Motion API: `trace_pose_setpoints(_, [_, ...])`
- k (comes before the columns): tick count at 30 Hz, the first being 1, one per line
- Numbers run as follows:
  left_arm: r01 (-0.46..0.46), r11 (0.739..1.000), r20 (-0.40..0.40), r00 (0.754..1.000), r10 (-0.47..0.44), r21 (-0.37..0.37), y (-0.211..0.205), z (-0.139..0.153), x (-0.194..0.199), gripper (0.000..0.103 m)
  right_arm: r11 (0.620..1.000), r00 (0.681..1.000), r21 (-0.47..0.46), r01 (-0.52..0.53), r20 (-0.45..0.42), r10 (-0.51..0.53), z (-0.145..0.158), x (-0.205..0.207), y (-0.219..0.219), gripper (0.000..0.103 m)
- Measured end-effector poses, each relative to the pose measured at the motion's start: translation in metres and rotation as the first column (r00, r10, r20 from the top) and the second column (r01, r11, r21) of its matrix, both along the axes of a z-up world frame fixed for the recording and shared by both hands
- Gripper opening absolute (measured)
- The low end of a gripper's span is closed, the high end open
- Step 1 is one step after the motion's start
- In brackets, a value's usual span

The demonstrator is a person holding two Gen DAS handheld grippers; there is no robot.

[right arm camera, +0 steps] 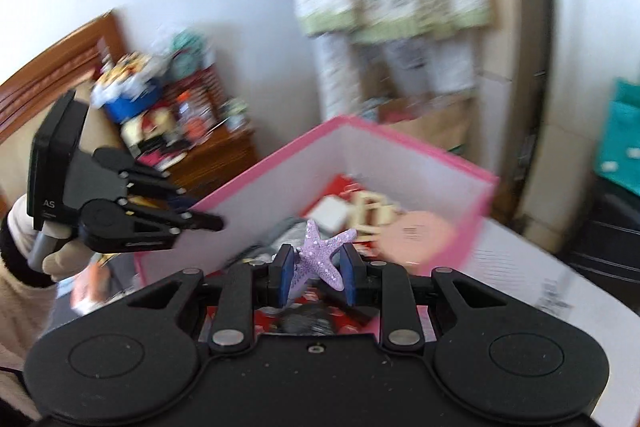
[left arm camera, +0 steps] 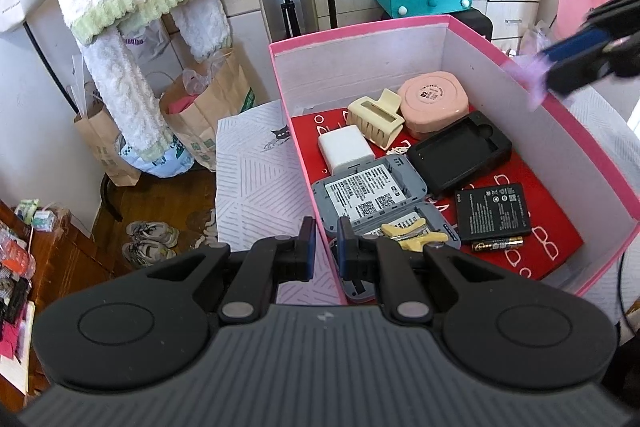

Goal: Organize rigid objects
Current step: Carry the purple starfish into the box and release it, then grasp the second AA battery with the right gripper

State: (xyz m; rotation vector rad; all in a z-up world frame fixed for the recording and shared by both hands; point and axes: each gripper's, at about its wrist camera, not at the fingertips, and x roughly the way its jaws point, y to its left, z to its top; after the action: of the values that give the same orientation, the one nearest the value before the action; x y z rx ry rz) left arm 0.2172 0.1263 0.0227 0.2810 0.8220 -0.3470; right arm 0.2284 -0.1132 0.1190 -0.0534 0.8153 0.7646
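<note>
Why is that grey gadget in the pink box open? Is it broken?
The grey gadget lies in the pink box with its back cover off, its labelled inside showing. A loose black battery lies beside it. It looks taken apart, not clearly broken.

A: Count in the pink box (left arm camera: 600, 163)?
B: One claw clip (left arm camera: 374, 117), one pink compact (left arm camera: 434, 99), one white charger (left arm camera: 345, 147), two grey router shells (left arm camera: 368, 187), maybe more hidden lower centre. One purple starfish (right arm camera: 322, 255).
</note>
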Motion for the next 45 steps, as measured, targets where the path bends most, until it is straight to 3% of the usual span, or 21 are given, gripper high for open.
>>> trace_pose_setpoints(3, [-0.001, 1.0, 0.006, 1.0, 0.001, 0.007, 0.0, 0.0, 0.0, 0.01, 0.998, 0.995, -0.017, -0.058, -0.084, 0.057, -0.014, 0.025, 0.03, 0.03])
trace_pose_setpoints(9, [0.017, 1.0, 0.018, 1.0, -0.017, 0.009, 0.002, -0.001, -0.002, 0.01, 0.995, 0.97, -0.05, -0.081, -0.232, 0.067, -0.046, 0.068, 0.073, 0.03])
trace_pose_setpoints(15, [0.027, 1.0, 0.023, 0.999, -0.027, -0.002, 0.004, -0.001, -0.002, 0.01, 0.99, 0.953, -0.116, -0.082, -0.298, 0.045, -0.074, 0.084, 0.102, 0.03])
trace_pose_setpoints(19, [0.026, 1.0, 0.025, 0.999, -0.026, -0.017, 0.006, -0.001, -0.003, 0.01, 0.99, 0.954, -0.118, -0.073, -0.297, 0.035, -0.073, 0.086, 0.099, 0.03])
trace_pose_setpoints(26, [0.032, 0.999, 0.033, 0.999, -0.031, -0.021, 0.007, -0.001, -0.003, 0.01, 0.998, 0.985, -0.053, 0.016, -0.171, -0.025, -0.026, 0.056, 0.047, 0.03])
trace_pose_setpoints(32, [0.034, 0.999, 0.047, 0.998, -0.033, -0.026, 0.008, -0.002, -0.005, 0.01, 0.986, 0.981, -0.033, 0.163, -0.099, -0.165, -0.003, 0.028, -0.017, 0.03])
trace_pose_setpoints(39, [0.042, 0.999, 0.049, 0.998, -0.041, -0.019, 0.007, -0.002, -0.005, 0.011, 0.94, 0.933, -0.052, 0.336, -0.117, -0.34, -0.025, 0.001, -0.087, 0.032])
trace_pose_setpoints(42, [0.041, 0.999, 0.049, 0.998, -0.04, -0.022, 0.007, -0.002, -0.005, 0.011, 0.934, 0.926, -0.079, 0.349, -0.128, -0.356, -0.047, -0.009, -0.1, 0.031])
trace_pose_setpoints(45, [0.041, 0.999, 0.048, 0.998, -0.039, -0.023, 0.007, -0.002, -0.005, 0.011, 0.933, 0.923, -0.104, 0.345, -0.141, -0.357, -0.07, -0.017, -0.106, 0.025])
